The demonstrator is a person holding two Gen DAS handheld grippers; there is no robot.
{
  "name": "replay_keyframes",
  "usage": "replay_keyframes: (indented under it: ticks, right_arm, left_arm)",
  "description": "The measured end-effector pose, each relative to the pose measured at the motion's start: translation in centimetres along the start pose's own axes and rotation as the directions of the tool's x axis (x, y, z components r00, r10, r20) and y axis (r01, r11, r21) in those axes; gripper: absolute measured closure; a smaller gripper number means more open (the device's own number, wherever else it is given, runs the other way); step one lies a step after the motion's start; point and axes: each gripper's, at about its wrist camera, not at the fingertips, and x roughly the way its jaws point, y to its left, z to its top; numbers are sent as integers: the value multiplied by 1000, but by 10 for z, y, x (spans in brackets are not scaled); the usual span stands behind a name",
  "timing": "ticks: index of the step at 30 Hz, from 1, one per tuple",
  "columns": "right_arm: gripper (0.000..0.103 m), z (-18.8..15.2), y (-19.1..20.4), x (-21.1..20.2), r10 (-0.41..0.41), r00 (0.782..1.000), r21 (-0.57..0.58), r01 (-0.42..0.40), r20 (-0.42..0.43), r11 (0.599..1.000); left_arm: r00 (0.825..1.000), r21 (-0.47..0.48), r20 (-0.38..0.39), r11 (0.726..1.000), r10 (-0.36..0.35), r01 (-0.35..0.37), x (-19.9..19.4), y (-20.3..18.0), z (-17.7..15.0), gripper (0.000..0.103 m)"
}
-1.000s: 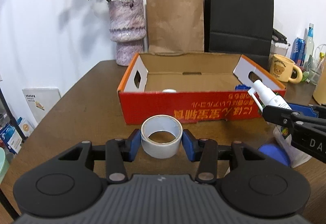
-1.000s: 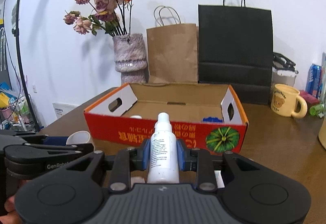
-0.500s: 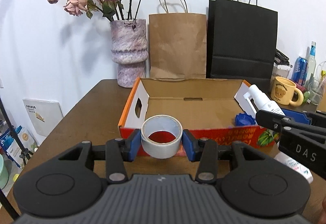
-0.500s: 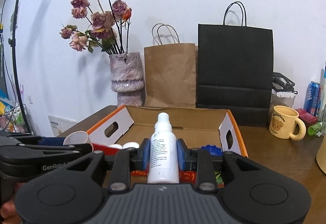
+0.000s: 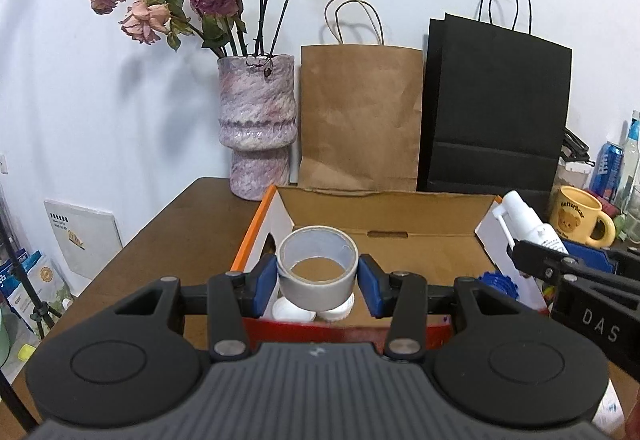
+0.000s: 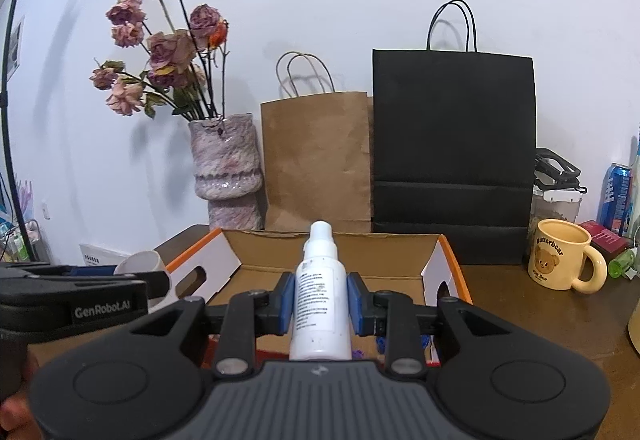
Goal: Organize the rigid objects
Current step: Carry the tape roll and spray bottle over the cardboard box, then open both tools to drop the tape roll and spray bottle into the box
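The brown wooden bench [image 5: 168, 224] carries an open cardboard box [image 5: 384, 208], red-printed outside with orange rims and plain kraft board inside, its end flaps cut with hand-holes; it sits low and wide, which I judge makes it the collecting place for the hard items. Behind it stand a black paper bag [image 6: 454, 160] and a brown paper bag [image 6: 316, 160], both flat and creased, and a mottled pink ceramic vase [image 5: 256, 128] of dried roses (none of these look part of the sorting). The left gripper [image 5: 318, 276] has its jaws closed on a roll of grey tape [image 5: 318, 276], a stiff ring pinched across its outer wall, held above the box's near-left corner, over two white caps [image 5: 294, 310] lying inside. The right gripper [image 6: 320, 300] has its jaws closed tight on a white plastic spray bottle [image 6: 320, 300], smooth and cylindrical, nozzle pointing away, held over the box's near wall. A blue toothed lid [image 5: 498, 280] lies in the box's right end.
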Motion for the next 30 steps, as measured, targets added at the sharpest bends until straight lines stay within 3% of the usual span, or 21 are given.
replay_keyframes:
  ticks: [30]
  right_arm:
    - [76,14,-16,88,-6,995,-56,0,-103,998]
  left_arm:
    - [999,32,-47,999,27,-26,96,-6,22,58]
